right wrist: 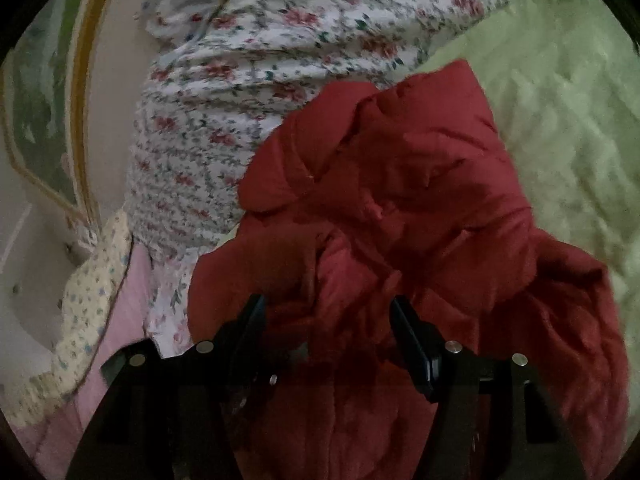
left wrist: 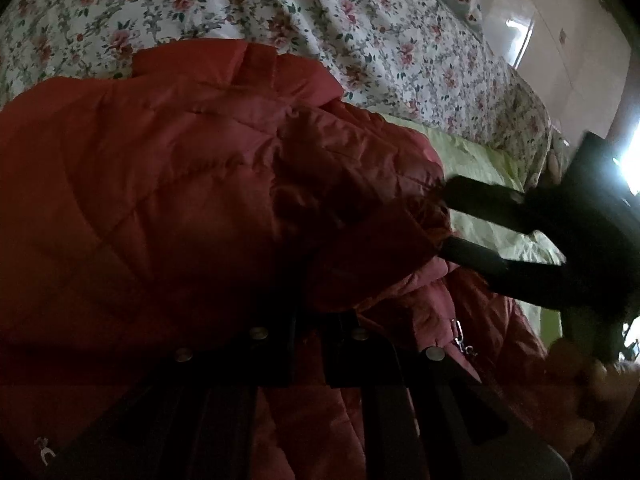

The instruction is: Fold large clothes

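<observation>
I am working my left gripper (left wrist: 308, 344) in under the red quilted jacket (left wrist: 168, 184), which is lying bunched on the bed, partly on the floral sheet (left wrist: 360, 40) and partly on the pale green quilt (right wrist: 560, 140). Its fingers look pressed together, though in this dim light I cannot tell whether they are pinching cloth. My right gripper (right wrist: 326, 328) is standing with its fingers spread wide around a puffed fold, not yet closing. I judge I am gathering the jacket for a fold; next I should be closing on that fold and drawing it across.
</observation>
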The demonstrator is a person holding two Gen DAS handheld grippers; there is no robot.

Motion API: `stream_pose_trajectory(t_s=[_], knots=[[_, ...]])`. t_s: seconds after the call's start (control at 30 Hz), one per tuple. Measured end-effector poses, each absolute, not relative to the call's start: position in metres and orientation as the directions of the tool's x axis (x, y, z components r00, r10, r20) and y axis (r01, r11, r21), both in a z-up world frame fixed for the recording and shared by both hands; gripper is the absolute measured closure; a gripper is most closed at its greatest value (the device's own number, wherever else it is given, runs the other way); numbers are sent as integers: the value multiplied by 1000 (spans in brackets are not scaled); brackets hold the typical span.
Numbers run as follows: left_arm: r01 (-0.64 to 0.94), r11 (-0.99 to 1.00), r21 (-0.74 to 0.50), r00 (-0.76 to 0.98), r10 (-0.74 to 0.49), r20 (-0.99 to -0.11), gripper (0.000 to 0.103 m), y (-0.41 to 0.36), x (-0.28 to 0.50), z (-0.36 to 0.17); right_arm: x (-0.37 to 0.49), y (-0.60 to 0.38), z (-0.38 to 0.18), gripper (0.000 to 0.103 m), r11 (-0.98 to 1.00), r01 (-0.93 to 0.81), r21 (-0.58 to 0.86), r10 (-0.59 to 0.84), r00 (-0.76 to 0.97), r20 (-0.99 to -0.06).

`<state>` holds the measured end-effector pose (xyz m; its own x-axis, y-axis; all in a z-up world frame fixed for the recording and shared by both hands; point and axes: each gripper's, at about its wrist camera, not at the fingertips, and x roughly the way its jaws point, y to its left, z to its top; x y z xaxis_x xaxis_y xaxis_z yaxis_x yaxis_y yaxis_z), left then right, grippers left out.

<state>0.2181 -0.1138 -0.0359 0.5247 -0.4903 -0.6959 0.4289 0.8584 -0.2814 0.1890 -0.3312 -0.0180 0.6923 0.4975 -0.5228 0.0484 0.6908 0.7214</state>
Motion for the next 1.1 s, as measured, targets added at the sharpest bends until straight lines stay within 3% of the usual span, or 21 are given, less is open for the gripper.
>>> stream_pose_trajectory(t_s=[0.07,0.13,0.17,0.2,0.27,0.43,0.67,0.97,1.03,1.1], knots=[[430,861,-272,524,-483,-702,96,-118,219,-39,197,-332,-24,41,678,56,733,505,689,-520],[429,860,-277,519,-486,-703,96,-117,219,-40,202,-332,-28,59,661,47,749,520,690,-502],[428,860,-277,516,-484,-707,96,-117,219,-41,203,-332,-29,75,659,47,750,524,687,-503],[425,861,-278,512,-482,-711,95,-117,220,-41,204,-332,-30,84,661,50,749,523,684,-508],[427,855,-294,494,-493,-716,89,-115,219,-41,204,-331,-29,93,675,48,736,512,688,-515],[461,831,-311,459,-523,-718,65,-107,210,-31,197,-335,-16,95,732,33,681,456,719,-525],[429,852,-299,529,-506,-682,64,-66,212,-7,189,-371,-9,96,783,99,614,331,770,-546],[241,924,-296,604,-382,-700,64,-5,265,-13,191,-377,-25,96,818,154,554,261,759,-596],[221,927,-302,571,-374,-730,65,0,277,-28,191,-377,-25,94,821,159,549,258,753,-605],[208,936,-282,557,-351,-753,66,1,284,-40,189,-377,-21,85,826,164,540,248,754,-608]])
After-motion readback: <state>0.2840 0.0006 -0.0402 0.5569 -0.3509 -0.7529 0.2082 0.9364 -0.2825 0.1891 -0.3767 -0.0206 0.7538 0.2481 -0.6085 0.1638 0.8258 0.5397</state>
